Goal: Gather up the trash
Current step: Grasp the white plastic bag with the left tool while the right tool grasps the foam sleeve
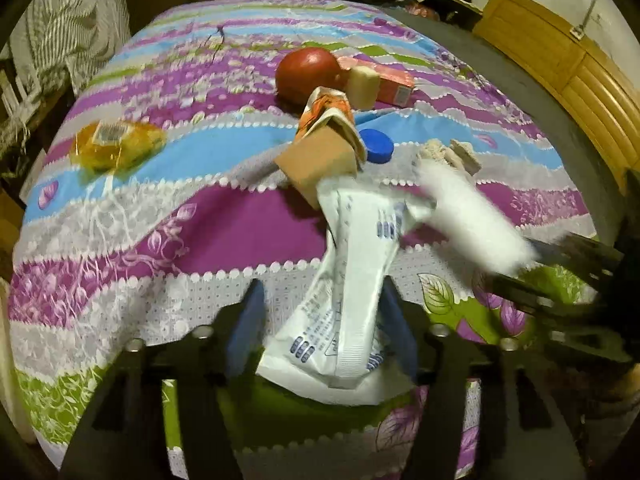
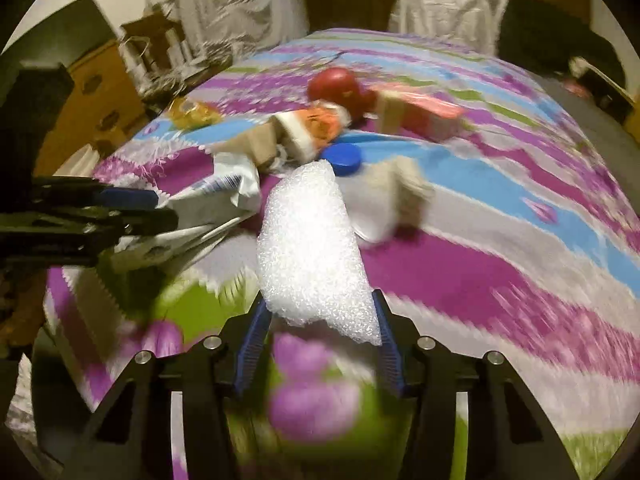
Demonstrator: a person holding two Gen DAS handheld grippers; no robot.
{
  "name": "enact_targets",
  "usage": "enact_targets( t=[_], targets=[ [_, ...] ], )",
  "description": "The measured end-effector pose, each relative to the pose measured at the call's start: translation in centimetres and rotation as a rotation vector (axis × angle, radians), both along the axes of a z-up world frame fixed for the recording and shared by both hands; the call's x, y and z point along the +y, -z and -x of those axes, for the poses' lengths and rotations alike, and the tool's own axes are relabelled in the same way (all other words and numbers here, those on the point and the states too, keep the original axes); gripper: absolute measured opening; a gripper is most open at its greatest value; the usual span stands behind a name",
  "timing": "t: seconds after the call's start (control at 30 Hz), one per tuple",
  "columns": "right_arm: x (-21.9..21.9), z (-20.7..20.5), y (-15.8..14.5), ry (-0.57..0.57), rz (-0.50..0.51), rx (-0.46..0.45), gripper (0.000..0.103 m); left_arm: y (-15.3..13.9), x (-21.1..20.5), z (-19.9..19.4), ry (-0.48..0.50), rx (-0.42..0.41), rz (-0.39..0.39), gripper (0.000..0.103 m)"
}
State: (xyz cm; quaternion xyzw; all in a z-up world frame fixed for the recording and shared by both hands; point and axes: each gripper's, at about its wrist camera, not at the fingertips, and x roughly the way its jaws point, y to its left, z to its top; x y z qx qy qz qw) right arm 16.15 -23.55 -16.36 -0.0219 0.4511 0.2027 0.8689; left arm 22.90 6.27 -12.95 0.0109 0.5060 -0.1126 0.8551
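A white plastic wrapper with blue print lies crumpled on the flowered tablecloth between the blue pads of my left gripper. The left pad stands clear of it, so the jaws are open. My right gripper is shut on a piece of white foam, both pads pressing its lower end; it shows blurred in the left wrist view as foam. The two grippers are close together, the left gripper just left of the foam. Behind lie a crushed orange carton, brown cardboard and a blue bottle cap.
Farther back sit a red round fruit, a pale block and a pink box. A yellow wrapper lies at the left, beige crumbly pieces at the right. The dark table edge and wooden furniture are to the right.
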Motion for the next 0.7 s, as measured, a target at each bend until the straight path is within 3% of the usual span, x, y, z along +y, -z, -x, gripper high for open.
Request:
enact_targets(
  t=[0.07, 0.2, 0.3, 0.47, 0.53, 0.57, 0.63, 0.67, 0.7],
  targets=[
    [-1.3, 1.2, 0.5, 0.003, 0.014, 0.033, 0.055, -0.2, -0.8, -0.1, 0.009, -0.018, -0.014, 0.07],
    [-2.4, 2.4, 0.4, -0.036, 0.038, 0.073, 0.074, -0.2, -3.0, -0.6, 0.042, -0.018, -0.067, 0.07],
    [-2.4, 1.8, -1.1, -0.063, 0.051, 0.057, 0.077, 0.5, -3.7, -0.9, 0.045, -0.005, -0.144, 0.07],
    [-0.1, -1.4, -0.8, -0.13, 0.118, 0.086, 0.077, 1.3, -3.2, -1.3, 0.02, 0.009, -0.162, 0.05],
    [1.1, -2.3, 0.3, -0.151, 0.164, 0.105, 0.071, 1.6, -3.0, -1.4, 0.009, 0.013, -0.145, 0.045],
    [1.4, -2.6, 0.8, -0.147, 0.188, 0.108, 0.062, 1.8, -3.0, -1.4, 0.004, 0.003, -0.143, 0.041],
    [1.4, -2.6, 1.5, -0.138, 0.181, 0.107, 0.06, 1.9, -3.5, -1.1, 0.004, -0.024, -0.165, 0.037],
    [1.3, -2.4, 1.4, -0.127, 0.18, 0.091, 0.051, 1.8, -3.7, -0.8, 0.003, -0.037, -0.172, 0.032],
    [1.2, -2.0, 1.4, -0.111, 0.179, 0.069, 0.051, 1.7, -3.7, -0.4, -0.003, -0.054, -0.174, 0.028]
  ],
)
